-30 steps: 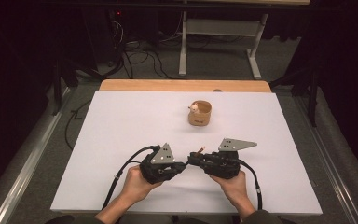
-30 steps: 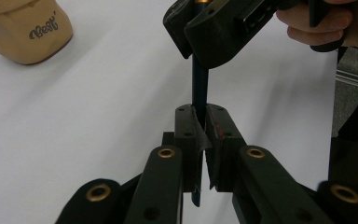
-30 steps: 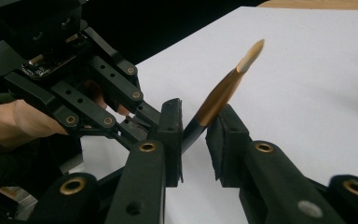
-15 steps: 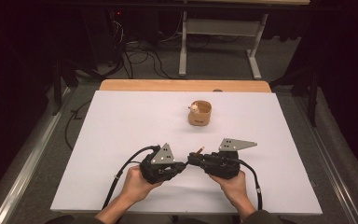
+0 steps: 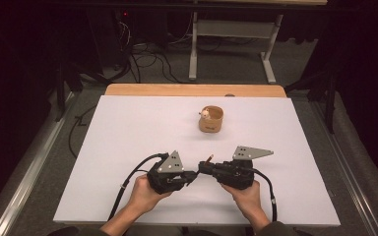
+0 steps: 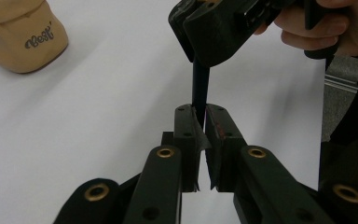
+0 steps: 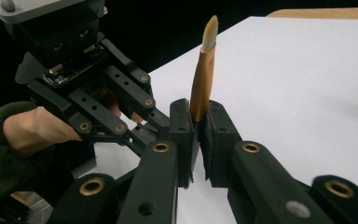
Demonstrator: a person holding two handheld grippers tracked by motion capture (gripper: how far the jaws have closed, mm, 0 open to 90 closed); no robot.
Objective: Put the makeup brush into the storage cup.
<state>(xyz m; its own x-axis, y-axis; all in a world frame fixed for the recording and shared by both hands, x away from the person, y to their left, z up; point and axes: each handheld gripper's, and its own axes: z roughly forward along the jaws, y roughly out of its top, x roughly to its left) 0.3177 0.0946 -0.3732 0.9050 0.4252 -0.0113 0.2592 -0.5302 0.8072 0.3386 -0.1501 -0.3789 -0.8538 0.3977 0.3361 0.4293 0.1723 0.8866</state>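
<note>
From above, both grippers meet low on the white table (image 5: pixel 128 128), the tan cup (image 5: pixel 210 119) well beyond (cables on the grey floor). The left gripper (image 6: pixel 200 122) pinches the brush's (image 6: pixel 199 84) dark handle. The right gripper (image 7: pixel 198 122), just closed, clamps its gold ferrule.

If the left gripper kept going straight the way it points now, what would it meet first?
The right gripper: its black jaws sit just ahead, clamped on the same slim dark stick the left gripper holds.
</note>
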